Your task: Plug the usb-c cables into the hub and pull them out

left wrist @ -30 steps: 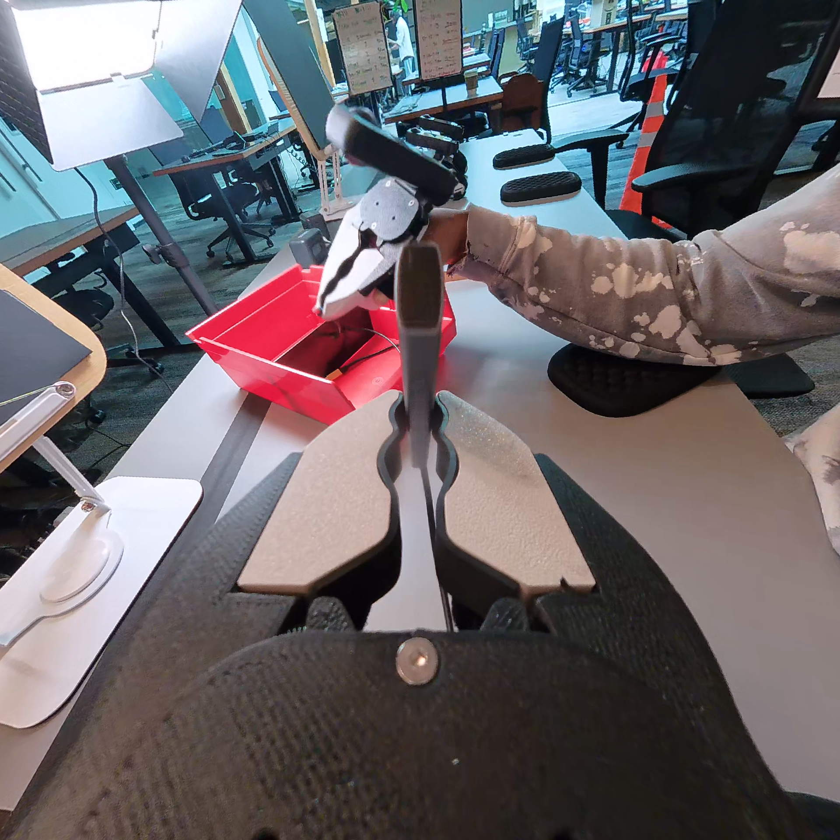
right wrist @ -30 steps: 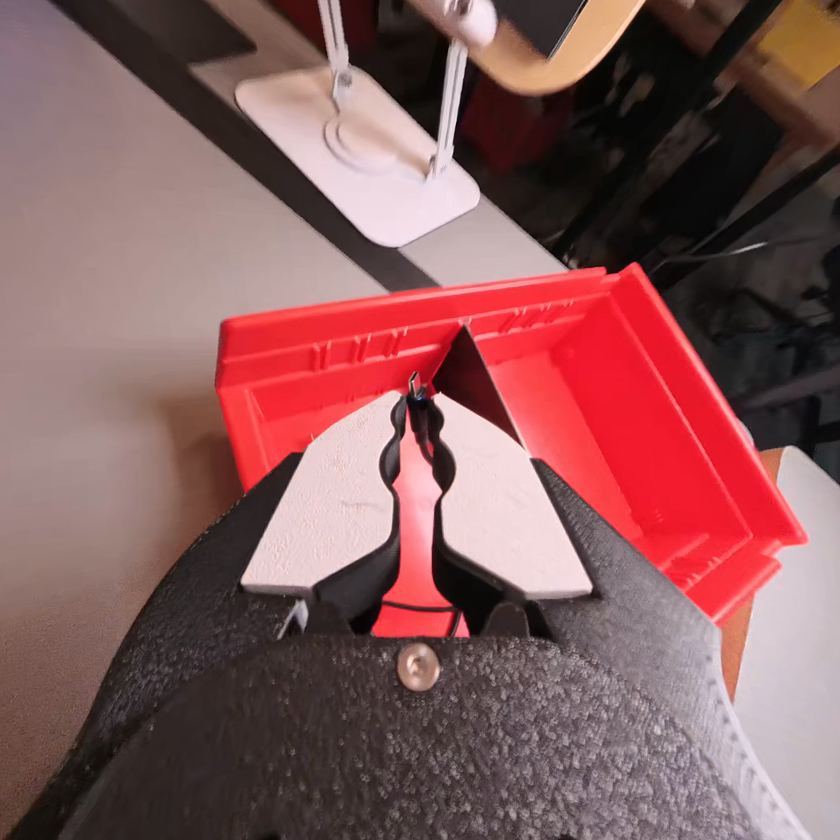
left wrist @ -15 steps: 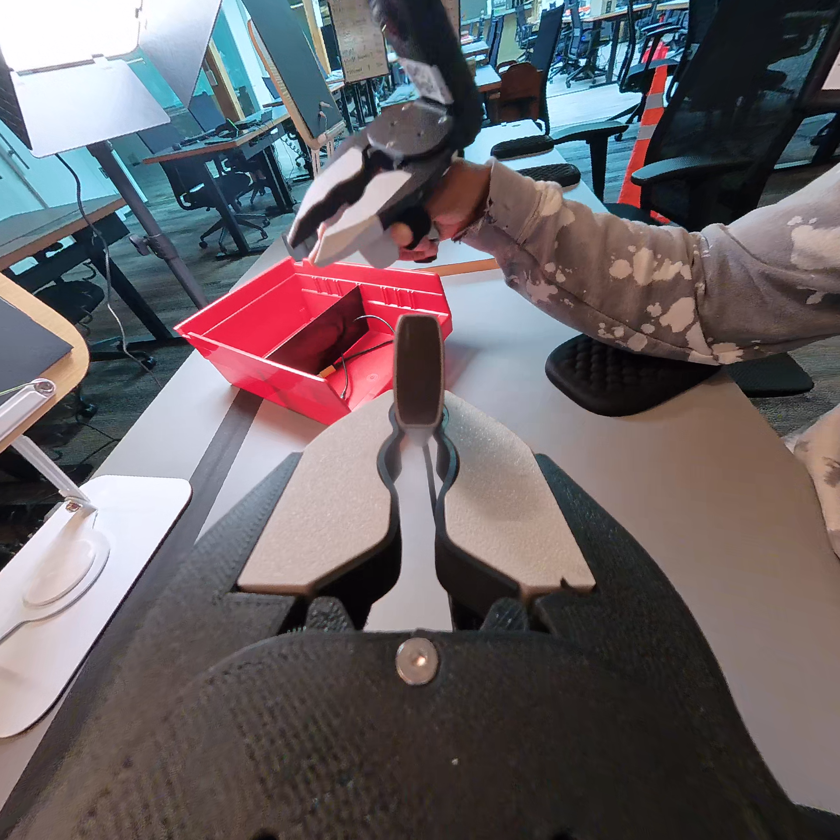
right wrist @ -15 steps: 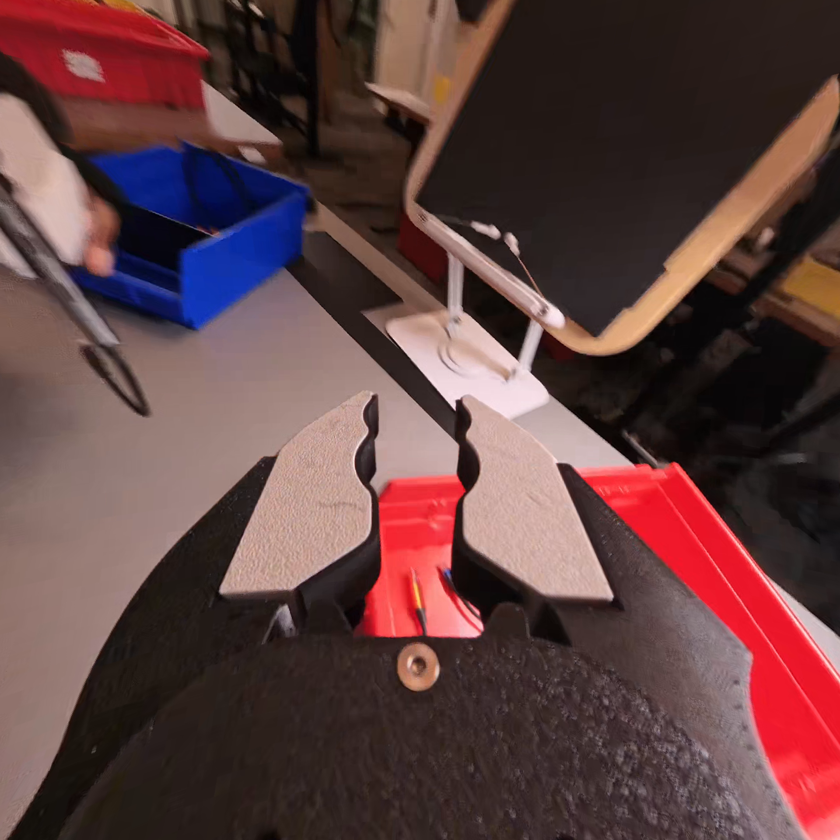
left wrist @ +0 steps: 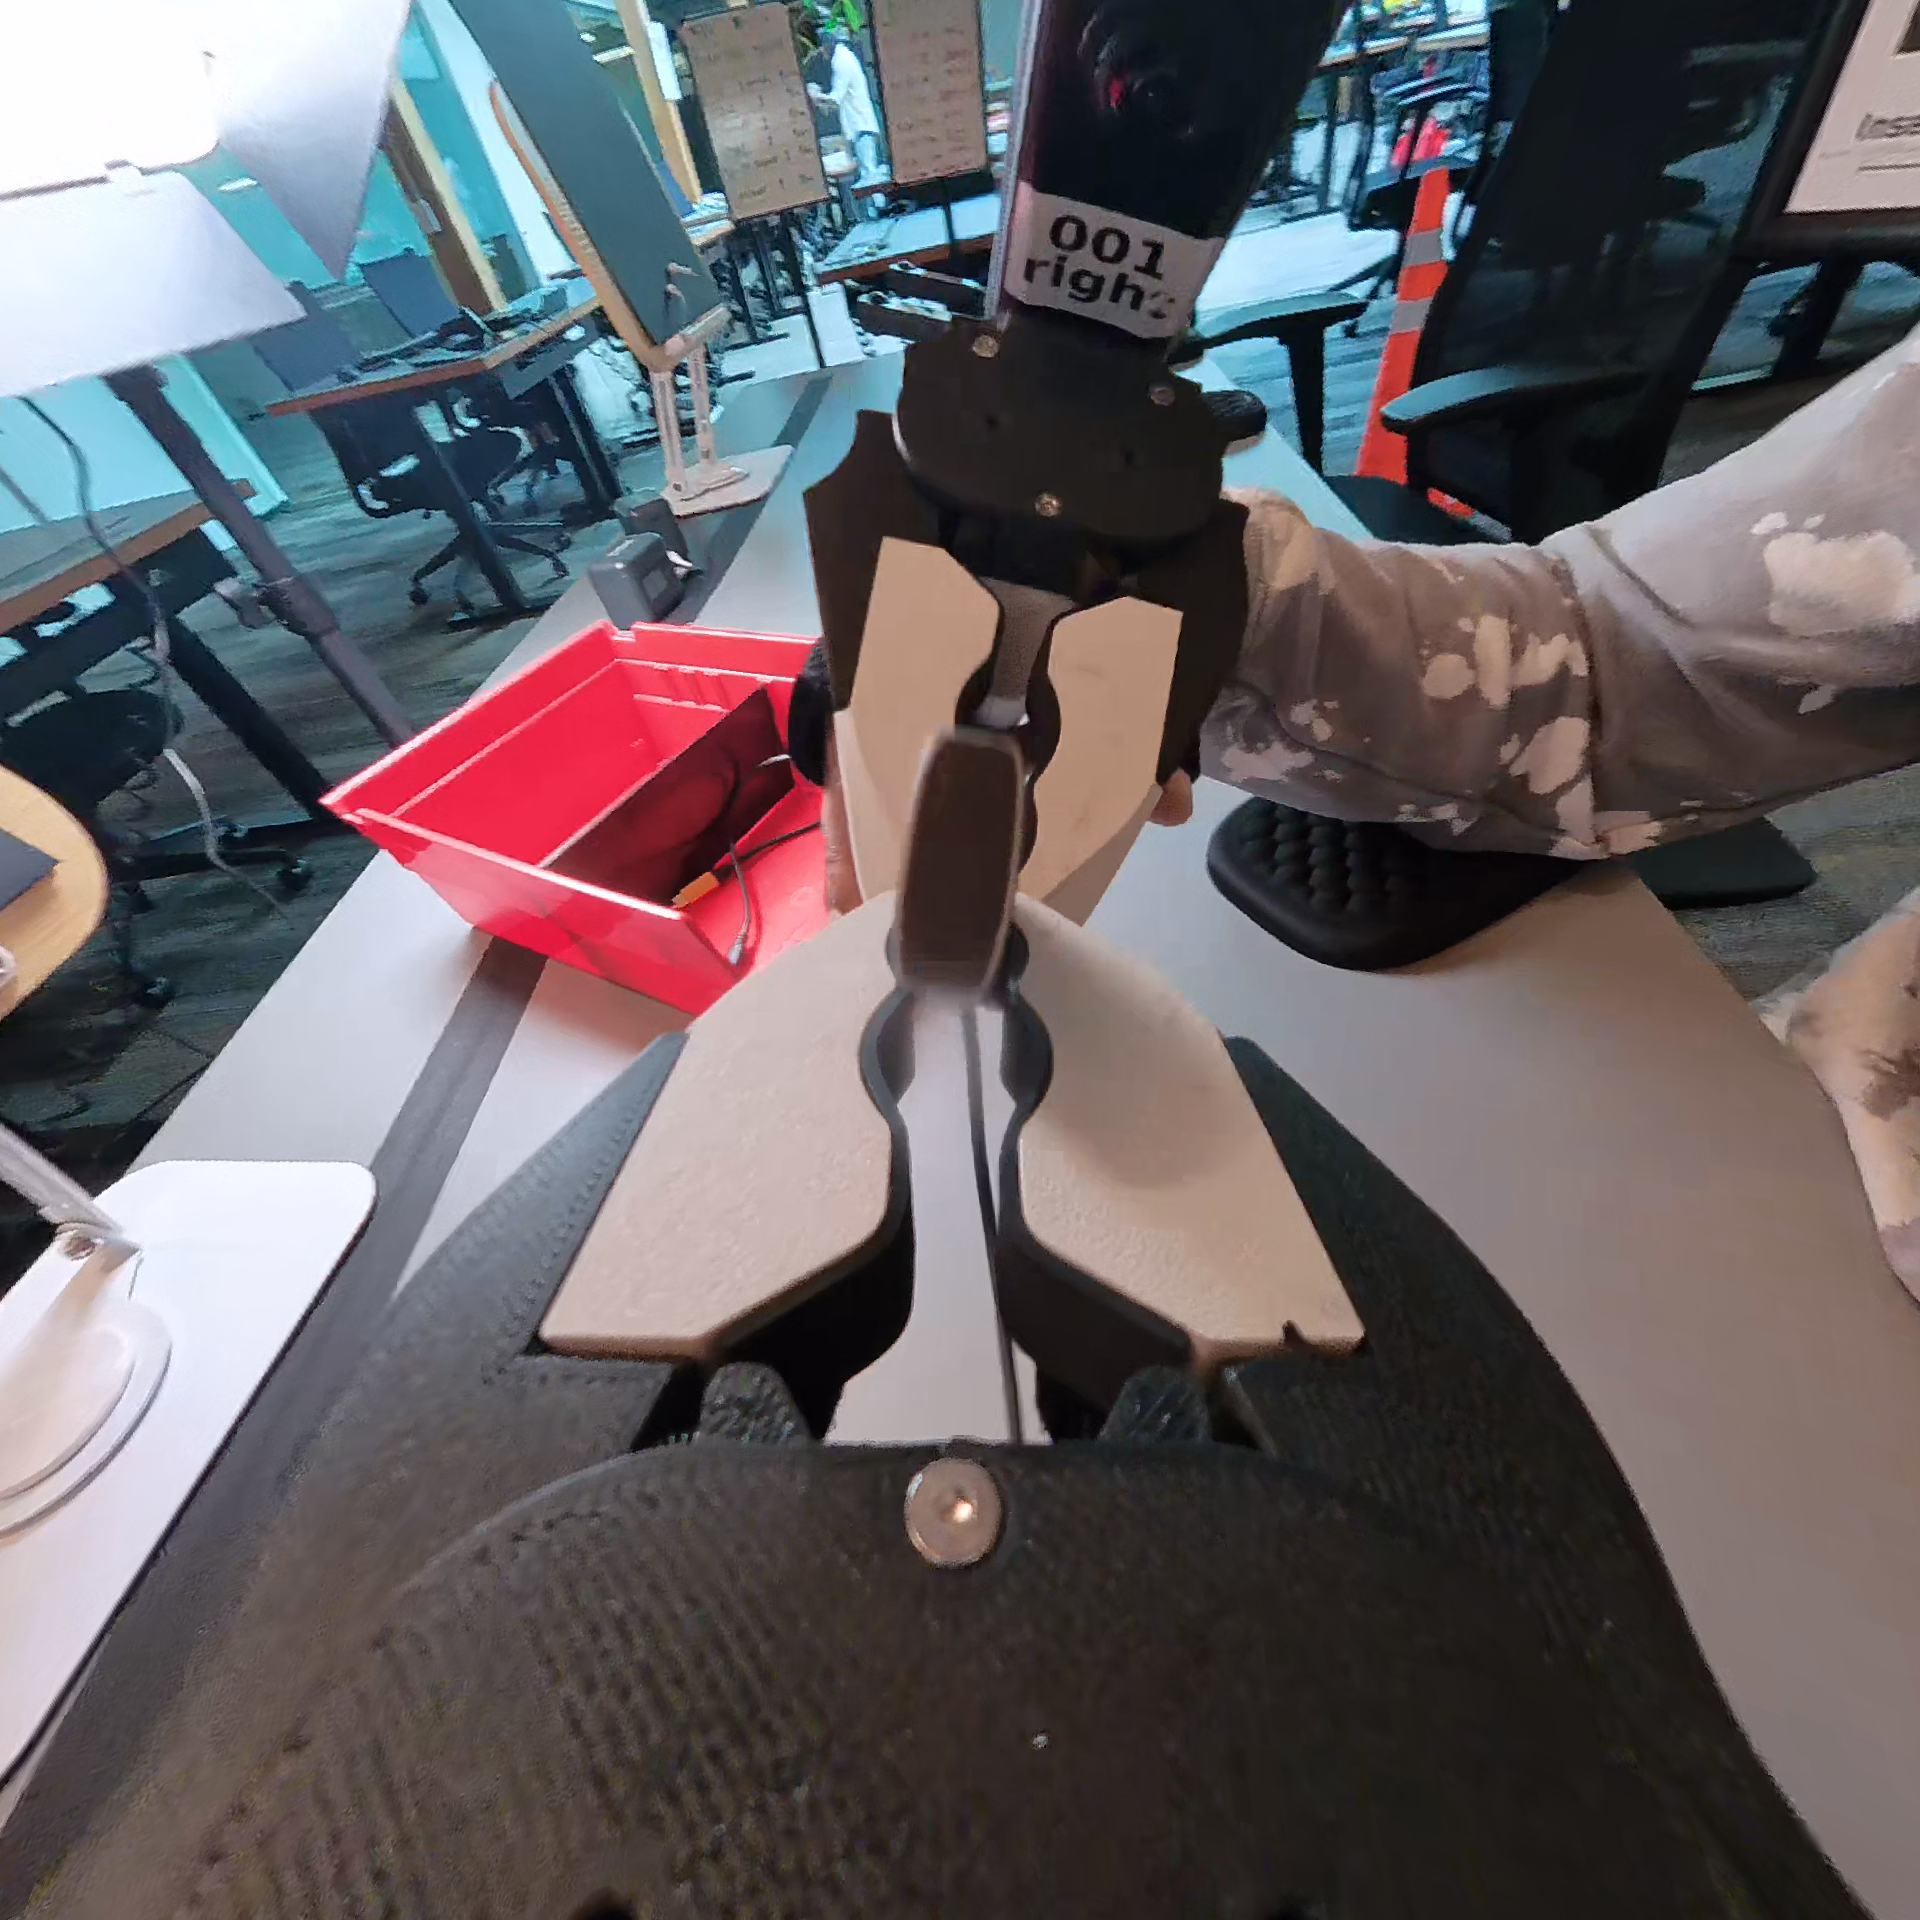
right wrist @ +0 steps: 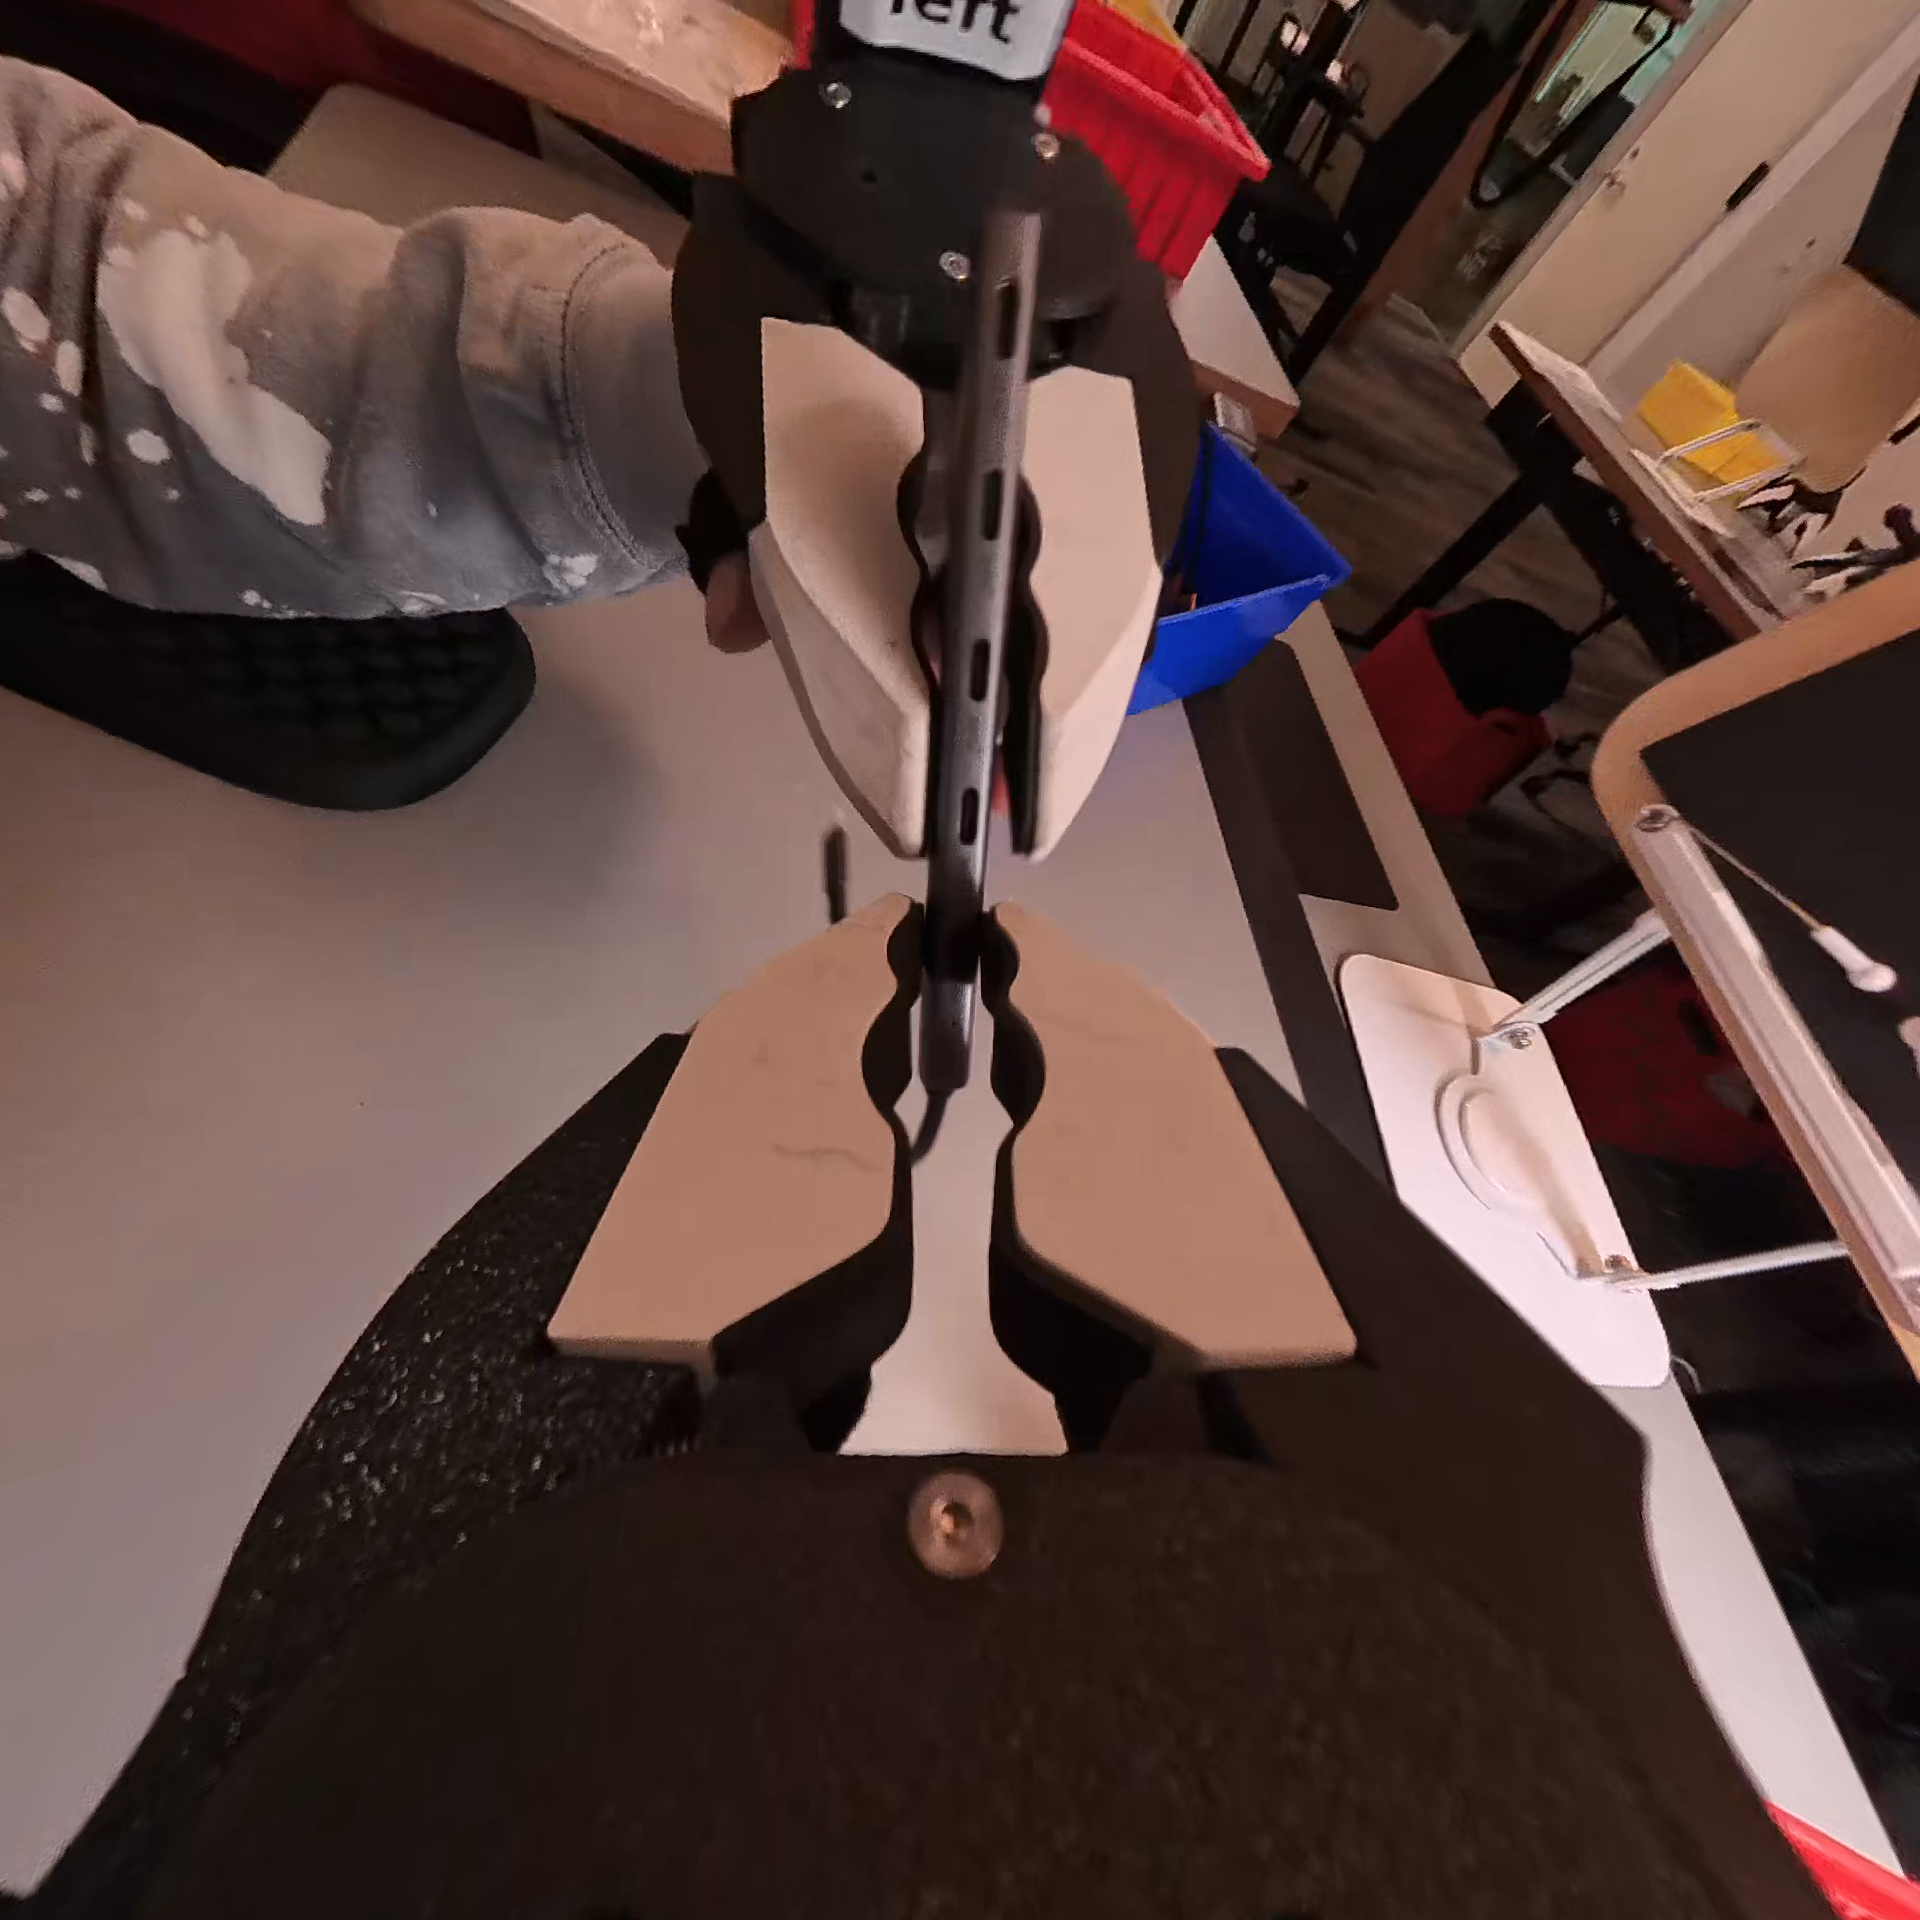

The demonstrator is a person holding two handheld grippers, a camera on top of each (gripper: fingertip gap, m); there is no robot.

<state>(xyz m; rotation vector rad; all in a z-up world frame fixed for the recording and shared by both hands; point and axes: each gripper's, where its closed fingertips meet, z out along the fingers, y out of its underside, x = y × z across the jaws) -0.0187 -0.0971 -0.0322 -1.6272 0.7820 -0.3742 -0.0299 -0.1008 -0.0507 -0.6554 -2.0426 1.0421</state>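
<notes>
The hub (right wrist: 982,582) is a slim dark grey bar with ports along its edge, held above the grey table between both grippers. My left gripper (left wrist: 951,935) is shut on one end of it; in the left wrist view the hub (left wrist: 956,842) stands end-on between my fingers. My right gripper (right wrist: 951,925) faces the left one and is shut on the other end. A thin black cable (left wrist: 982,1174) runs back between my left fingers. A short dark cable stub (right wrist: 925,1127) leaves the hub between my right fingers.
A red bin (left wrist: 488,831) with a black divider and loose cables (left wrist: 743,883) sits left of the grippers. A blue bin (right wrist: 1236,592), black wrist-rest pads (left wrist: 1351,894) and white stand bases (left wrist: 156,1299) (right wrist: 1496,1143) are on the table. A person's sleeve (left wrist: 1507,675) reaches in. Less than 4 cm separates the two grippers' tips.
My right gripper let go of a cable over the red bin, opened, swung round to face the left gripper and closed on the hub's free end. The left gripper kept holding the hub.
</notes>
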